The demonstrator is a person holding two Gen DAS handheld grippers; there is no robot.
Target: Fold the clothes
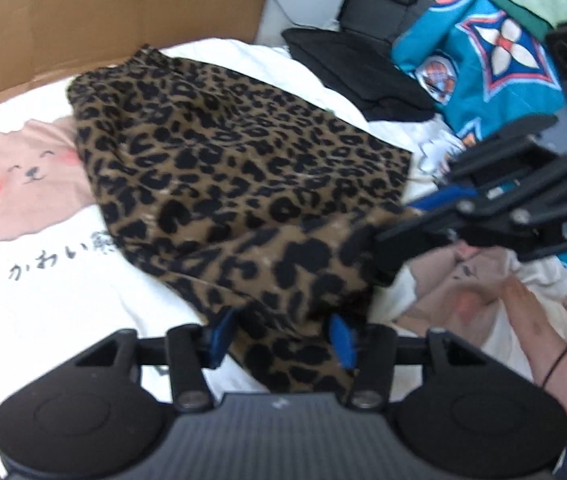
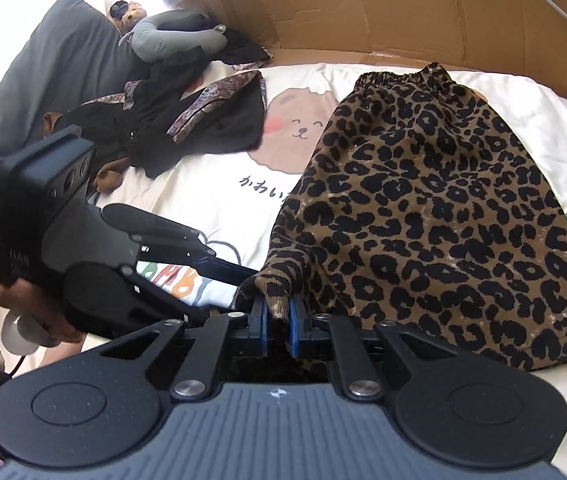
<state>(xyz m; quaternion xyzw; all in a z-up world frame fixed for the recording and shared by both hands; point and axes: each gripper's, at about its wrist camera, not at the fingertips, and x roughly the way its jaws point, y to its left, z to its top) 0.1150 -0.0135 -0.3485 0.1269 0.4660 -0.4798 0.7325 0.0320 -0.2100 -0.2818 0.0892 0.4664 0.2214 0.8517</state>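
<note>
A leopard-print skirt (image 1: 243, 168) lies on a white bear-print bed sheet (image 1: 43, 280), its elastic waistband at the far end; it also shows in the right wrist view (image 2: 443, 208). My left gripper (image 1: 283, 340) is open, its blue pads on either side of the skirt's near hem. My right gripper (image 2: 277, 316) is shut on a corner of the skirt's hem. It enters the left wrist view (image 1: 379, 248) from the right, pinching the cloth. The left gripper shows at left in the right wrist view (image 2: 243, 276), close beside the right one.
Flattened cardboard (image 2: 403, 12) stands behind the bed. A black garment (image 2: 187, 120), grey pillows (image 2: 63, 64) and a plush toy lie at the left. A teal patterned garment (image 1: 483, 60) and a black garment (image 1: 355, 72) lie at the right.
</note>
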